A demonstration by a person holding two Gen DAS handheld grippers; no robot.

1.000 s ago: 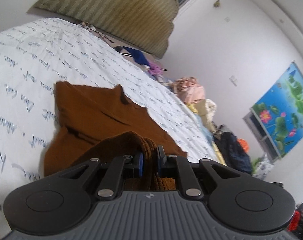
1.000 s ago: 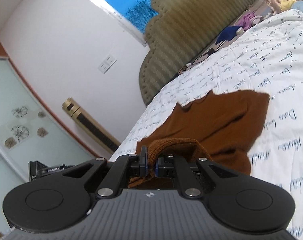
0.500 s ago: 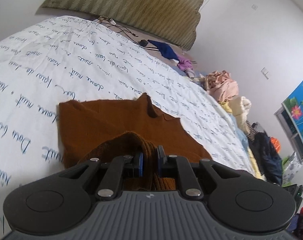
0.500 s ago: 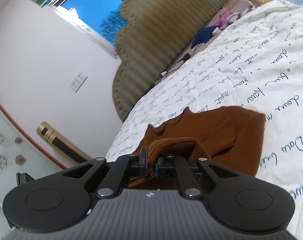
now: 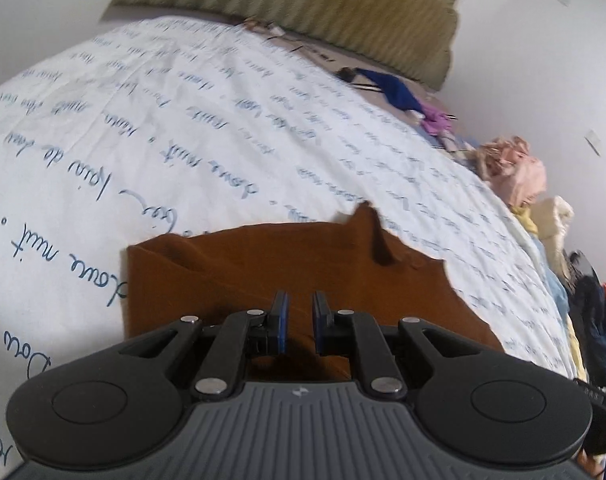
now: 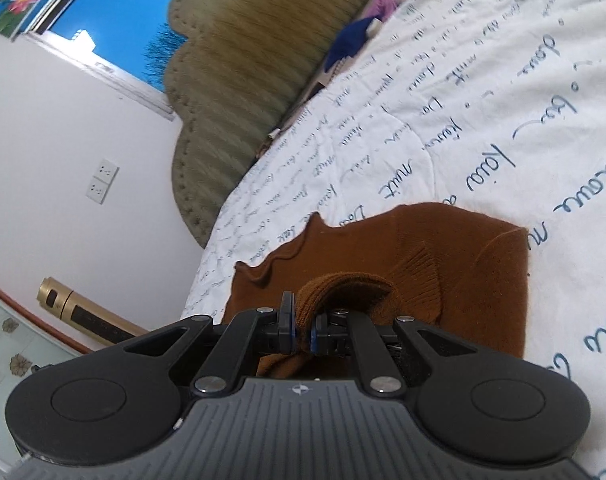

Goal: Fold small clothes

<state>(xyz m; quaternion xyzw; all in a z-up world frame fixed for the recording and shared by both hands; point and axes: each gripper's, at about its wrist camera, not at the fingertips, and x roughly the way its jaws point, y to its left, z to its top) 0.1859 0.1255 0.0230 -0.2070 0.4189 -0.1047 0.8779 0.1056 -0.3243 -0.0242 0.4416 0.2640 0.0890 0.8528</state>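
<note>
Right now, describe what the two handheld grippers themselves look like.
The left gripper and right gripper look the same: a ribbed grey body with a small white logo, two round black discs at the sides, black linkage arms with silver rivets, and blue pads on the fingers. No cable, hand or sleeve shows.

The left gripper [image 5: 299, 326] and right gripper [image 6: 301, 330] look alike: black linkage arms with silver rivets and blue pads [image 5: 281, 322]. Each has a ribbed grey body with a small logo, flanked by round black discs.
</note>
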